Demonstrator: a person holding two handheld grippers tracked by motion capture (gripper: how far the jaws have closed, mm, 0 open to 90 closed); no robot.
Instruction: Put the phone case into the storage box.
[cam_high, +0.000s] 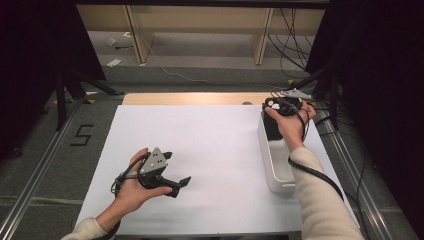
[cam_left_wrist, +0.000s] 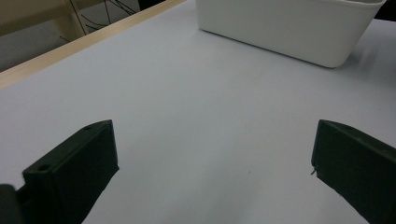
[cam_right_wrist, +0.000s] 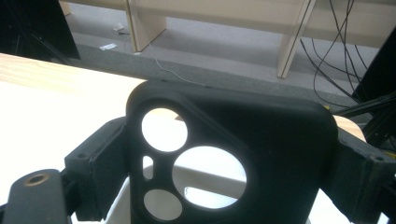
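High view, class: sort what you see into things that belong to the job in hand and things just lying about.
In the job:
- right claw, shut on the black phone case
- white bin, under the case

Lying about:
- left claw, open over the white table sheet
- paper scraps on the floor

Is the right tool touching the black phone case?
Touching. In the right gripper view, the right tool has a jaw pressed against each side edge of the black phone case.
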